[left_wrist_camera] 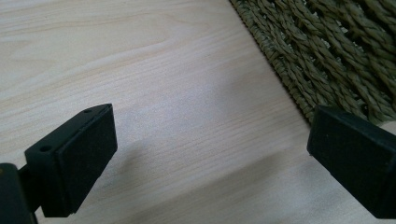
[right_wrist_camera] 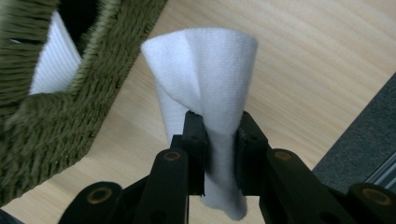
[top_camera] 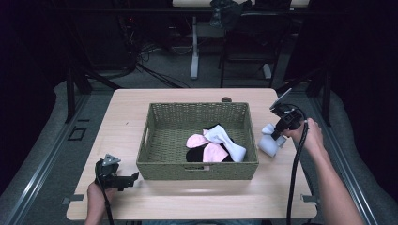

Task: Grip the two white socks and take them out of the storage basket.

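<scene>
Socks (top_camera: 213, 145) already lay in the wicker basket (top_camera: 197, 169); my right gripper (top_camera: 279, 134) clenched one white sock (right_wrist_camera: 210, 79) outside it, left gripper (left_wrist_camera: 210, 158) idle, jaws released.

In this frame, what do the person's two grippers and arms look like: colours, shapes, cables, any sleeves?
Both are black. The left gripper carries a grey three-cornered plate on top and trails a black cable; its fingers are blocky with flat, matte pads and small holes. The right gripper has a thicker black cable looping down along the forearm, and its fingers sit on linked arms with round brass-coloured pivots. Both forearms are bare, with no sleeves visible.
</scene>
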`<action>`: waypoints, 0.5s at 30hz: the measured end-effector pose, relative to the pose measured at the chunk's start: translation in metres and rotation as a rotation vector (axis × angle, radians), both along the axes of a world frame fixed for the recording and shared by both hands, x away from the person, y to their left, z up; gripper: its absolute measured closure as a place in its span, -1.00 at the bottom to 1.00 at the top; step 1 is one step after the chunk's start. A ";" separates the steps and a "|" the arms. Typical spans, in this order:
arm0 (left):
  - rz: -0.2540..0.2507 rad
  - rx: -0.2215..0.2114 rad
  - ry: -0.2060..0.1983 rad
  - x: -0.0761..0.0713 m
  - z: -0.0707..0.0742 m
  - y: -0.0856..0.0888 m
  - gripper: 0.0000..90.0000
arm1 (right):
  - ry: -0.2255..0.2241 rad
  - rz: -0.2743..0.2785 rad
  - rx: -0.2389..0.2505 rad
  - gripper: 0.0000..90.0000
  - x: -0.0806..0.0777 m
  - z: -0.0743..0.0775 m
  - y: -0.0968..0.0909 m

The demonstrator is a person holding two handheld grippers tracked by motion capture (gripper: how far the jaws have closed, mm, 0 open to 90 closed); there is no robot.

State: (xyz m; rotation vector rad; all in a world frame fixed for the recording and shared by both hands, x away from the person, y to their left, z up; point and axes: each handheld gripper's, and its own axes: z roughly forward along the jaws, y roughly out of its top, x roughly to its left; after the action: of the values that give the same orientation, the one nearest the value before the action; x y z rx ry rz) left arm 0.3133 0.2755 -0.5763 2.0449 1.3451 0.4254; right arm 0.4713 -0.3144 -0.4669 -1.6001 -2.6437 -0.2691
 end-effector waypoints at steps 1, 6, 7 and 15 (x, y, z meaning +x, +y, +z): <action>0.000 0.000 0.000 0.000 0.000 0.000 -0.97 | 0.000 0.000 0.000 0.71 0.000 0.000 0.000; 0.000 -0.001 -0.008 -0.001 0.001 -0.001 -0.97 | 0.018 -0.017 -0.006 0.39 0.000 -0.014 -0.001; 0.000 -0.001 -0.008 -0.001 0.001 -0.001 -0.97 | 0.018 -0.017 -0.006 0.39 0.000 -0.014 -0.001; -0.003 0.003 -0.005 0.000 0.000 -0.002 -0.97 | -0.049 -0.009 0.014 -0.31 -0.005 0.015 0.001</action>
State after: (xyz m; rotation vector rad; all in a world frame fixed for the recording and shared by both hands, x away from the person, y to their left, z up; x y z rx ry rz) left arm 0.3134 0.2733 -0.5760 2.0471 1.3387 0.4306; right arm 0.4663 -0.3136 -0.4519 -1.6218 -2.6646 -0.3305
